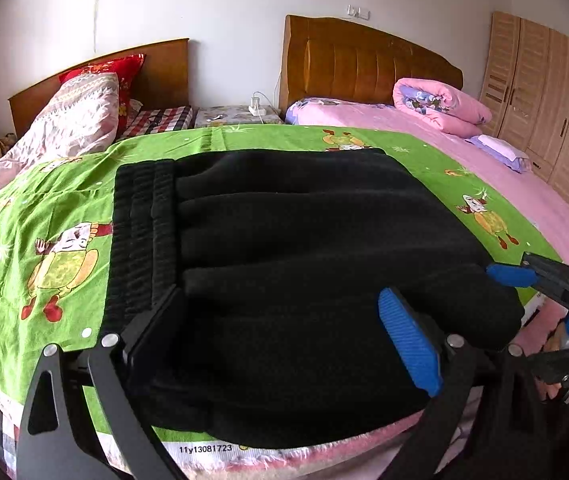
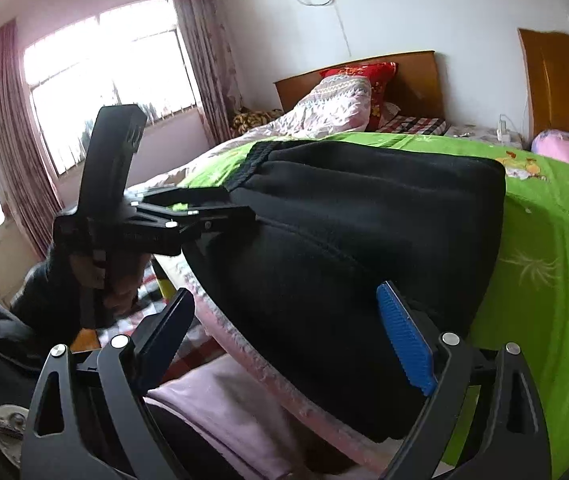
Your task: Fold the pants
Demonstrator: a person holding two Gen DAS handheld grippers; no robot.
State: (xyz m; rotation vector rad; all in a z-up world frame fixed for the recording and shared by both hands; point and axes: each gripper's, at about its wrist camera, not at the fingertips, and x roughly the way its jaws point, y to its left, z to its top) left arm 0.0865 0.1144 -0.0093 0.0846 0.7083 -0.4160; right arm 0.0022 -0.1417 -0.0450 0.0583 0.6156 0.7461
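Green sheet point(image 1: 24, 216) under folded black pants point(image 1: 284, 240), near edge tool-hidden.

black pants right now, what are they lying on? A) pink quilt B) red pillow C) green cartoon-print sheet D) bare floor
C: the folded black fleece pants lie on the green cartoon-print sheet, their near edge overhanging the bed's edge; both claws are open and off them.

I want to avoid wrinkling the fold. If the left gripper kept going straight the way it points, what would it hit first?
Most likely the folded black pants: the open left gripper points down at them, its fingers already over their near edge. Depth is hard to judge, but nothing else lies ahead before the cloth.
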